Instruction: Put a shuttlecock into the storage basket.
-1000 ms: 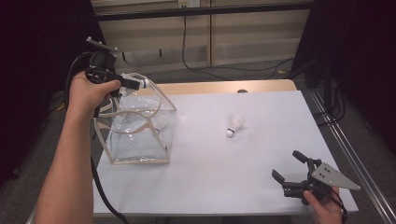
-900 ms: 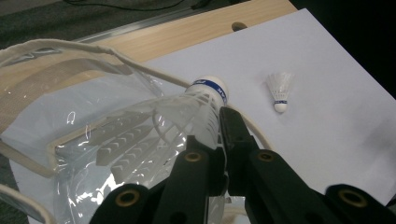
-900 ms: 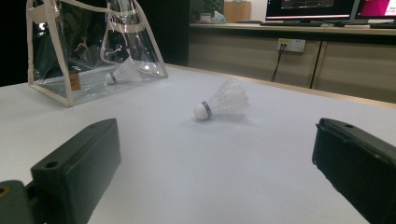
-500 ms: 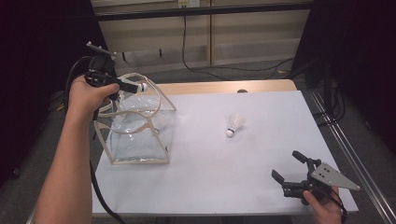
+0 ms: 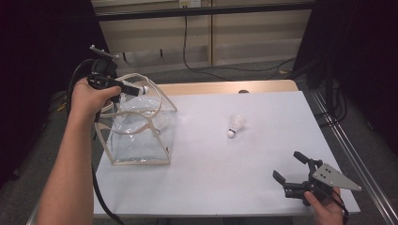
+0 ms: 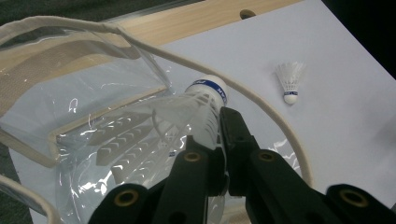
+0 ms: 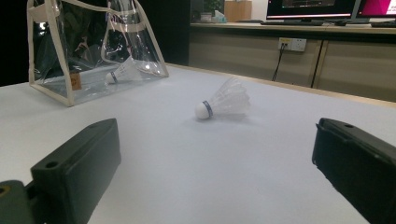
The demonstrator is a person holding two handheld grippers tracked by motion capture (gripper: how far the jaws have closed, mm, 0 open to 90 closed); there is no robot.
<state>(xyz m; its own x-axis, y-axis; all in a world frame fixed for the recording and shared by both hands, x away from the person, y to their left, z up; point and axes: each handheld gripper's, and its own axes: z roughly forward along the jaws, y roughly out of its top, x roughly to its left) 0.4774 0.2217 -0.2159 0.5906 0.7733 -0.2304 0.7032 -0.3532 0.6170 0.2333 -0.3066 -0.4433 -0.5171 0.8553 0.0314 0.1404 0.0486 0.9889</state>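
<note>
Shuttlecock (image 6: 196,116) sits pinched by its feather skirt between the left gripper (image 6: 222,140) jaws, cork just past the tips, above the clear bag (image 5: 141,136) mouth. Featherlight and crushable, it wants a gentle pinch near the cork. Right gripper (image 5: 293,174) rests spread wide.

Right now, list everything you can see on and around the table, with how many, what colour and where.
shuttlecock: three, white. One held in the left tool above the bag's opening; one inside the bag; one loose mid-table.
clear bag: one, see-through with cream trim and handles, standing open at the table's left.
table: one, white top with a wooden strip along the far edge.
cables: a few, black, on the floor beyond the table.
left tool: one, black, shut on a shuttlecock, above the bag.
right tool: one, black with a grey plate, jaws open, at the near right corner.
</note>
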